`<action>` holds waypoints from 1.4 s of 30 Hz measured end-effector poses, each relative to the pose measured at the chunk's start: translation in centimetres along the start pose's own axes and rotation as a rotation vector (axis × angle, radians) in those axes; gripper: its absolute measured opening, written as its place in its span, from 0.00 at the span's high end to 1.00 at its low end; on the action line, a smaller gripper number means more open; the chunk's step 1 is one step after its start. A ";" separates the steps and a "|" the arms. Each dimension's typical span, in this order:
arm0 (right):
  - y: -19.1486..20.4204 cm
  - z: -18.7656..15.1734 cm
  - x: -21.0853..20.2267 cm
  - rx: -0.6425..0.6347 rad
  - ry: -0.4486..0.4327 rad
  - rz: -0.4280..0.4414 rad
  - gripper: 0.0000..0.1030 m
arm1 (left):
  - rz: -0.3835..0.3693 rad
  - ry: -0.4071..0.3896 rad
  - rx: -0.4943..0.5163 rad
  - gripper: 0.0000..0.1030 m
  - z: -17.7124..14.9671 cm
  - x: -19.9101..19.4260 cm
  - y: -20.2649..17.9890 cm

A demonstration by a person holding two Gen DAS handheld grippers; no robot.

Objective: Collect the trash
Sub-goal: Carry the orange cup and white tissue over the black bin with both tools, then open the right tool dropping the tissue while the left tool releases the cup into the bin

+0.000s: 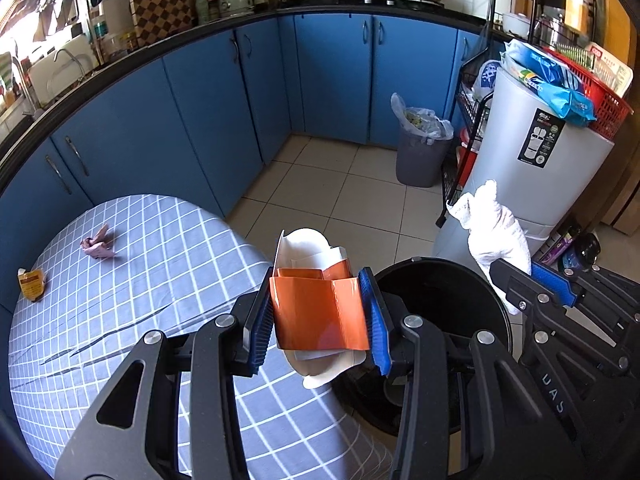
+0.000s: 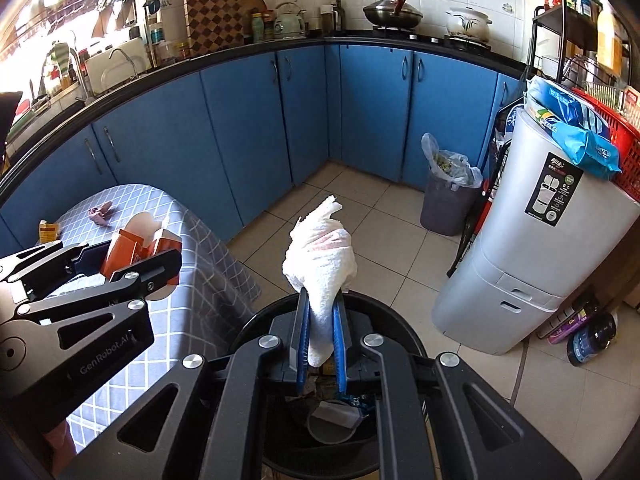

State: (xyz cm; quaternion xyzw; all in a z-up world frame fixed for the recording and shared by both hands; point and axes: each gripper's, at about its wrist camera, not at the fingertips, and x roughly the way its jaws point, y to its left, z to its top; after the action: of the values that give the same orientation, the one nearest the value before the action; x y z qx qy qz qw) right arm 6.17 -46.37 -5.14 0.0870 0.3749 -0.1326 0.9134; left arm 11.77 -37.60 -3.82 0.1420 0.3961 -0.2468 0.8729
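So, where we're at, all relative to the black bin (image 2: 404, 332):
Left gripper (image 1: 318, 312): we're squeezing an orange carton (image 1: 316, 312) beside its rim.
Right gripper (image 2: 322, 344): we're pinching a white paper towel (image 2: 320, 260) directly above it.

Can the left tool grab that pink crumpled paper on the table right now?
Probably not yet. The left tool is already shut on the orange carton, so its fingers are full. The pink crumpled paper lies in the open on the table; nothing blocks it once the carton is dropped.
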 end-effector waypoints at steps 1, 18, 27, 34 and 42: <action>-0.2 0.0 0.2 0.001 0.004 0.001 0.90 | -0.001 0.002 0.001 0.60 0.1 0.2 -0.2; -2.0 -0.7 2.4 0.017 0.057 -0.022 0.82 | -0.003 0.030 0.020 0.59 1.0 2.2 -1.7; -2.6 -1.7 1.6 -0.028 -0.004 -0.165 0.14 | -0.012 0.037 0.030 0.59 1.3 2.7 -2.6; -4.6 -2.3 1.5 0.025 0.012 -0.191 0.14 | -0.030 0.031 0.042 0.57 1.6 2.5 -3.7; -5.7 -2.7 0.9 0.066 0.017 -0.193 0.14 | -0.049 0.017 0.066 0.52 2.0 1.9 -5.3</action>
State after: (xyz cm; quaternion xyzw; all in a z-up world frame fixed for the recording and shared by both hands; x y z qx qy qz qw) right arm 3.25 -51.23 -7.99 0.0815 0.3849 -0.2315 0.8897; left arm 11.17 -43.54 -4.24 0.1630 0.3985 -0.2797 0.8582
